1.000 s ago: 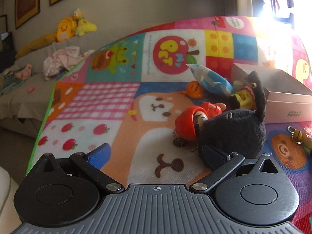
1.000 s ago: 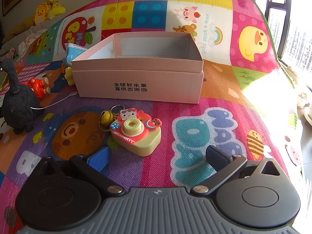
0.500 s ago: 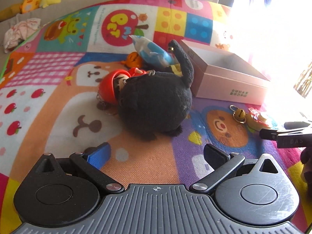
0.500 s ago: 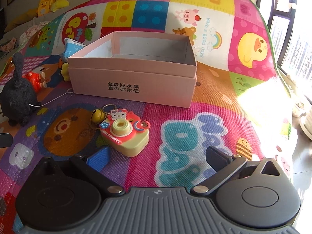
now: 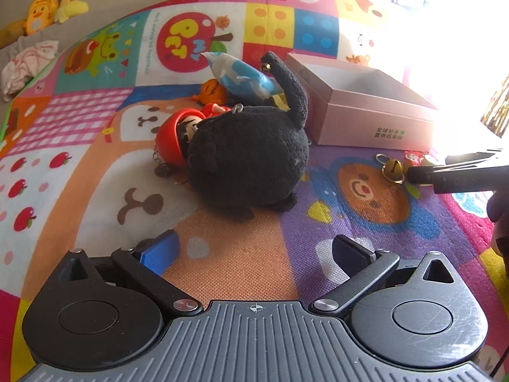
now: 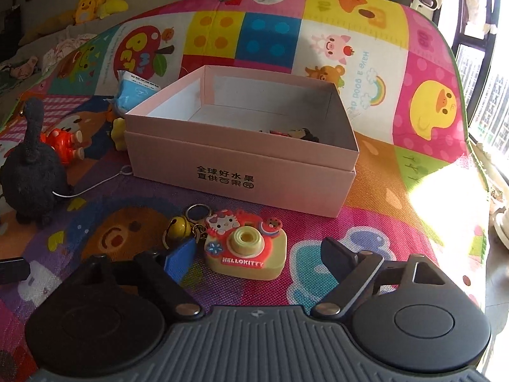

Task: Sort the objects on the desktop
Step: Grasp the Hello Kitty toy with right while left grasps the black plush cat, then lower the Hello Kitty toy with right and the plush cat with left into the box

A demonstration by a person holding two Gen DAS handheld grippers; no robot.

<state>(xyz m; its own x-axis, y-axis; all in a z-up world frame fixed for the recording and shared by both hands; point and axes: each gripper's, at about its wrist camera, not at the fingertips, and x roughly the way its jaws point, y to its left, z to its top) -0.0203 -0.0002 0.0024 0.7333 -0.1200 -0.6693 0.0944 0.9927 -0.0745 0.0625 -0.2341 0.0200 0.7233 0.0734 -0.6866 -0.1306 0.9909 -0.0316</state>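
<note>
Right wrist view only: small dark-and-red toy [image 6: 292,133] inside pink box [image 6: 241,159]; right gripper [image 6: 257,254] closing, pads astride but clear of toy camera [image 6: 246,251]. Left wrist view: left gripper [image 5: 254,248] wide, empty, near black plush [image 5: 248,159] on play mat [image 5: 95,191].

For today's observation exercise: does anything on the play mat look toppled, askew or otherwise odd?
Yes. The red figure lies on its side against the black plush, and a blue packet leans tilted over other toys behind it.
</note>
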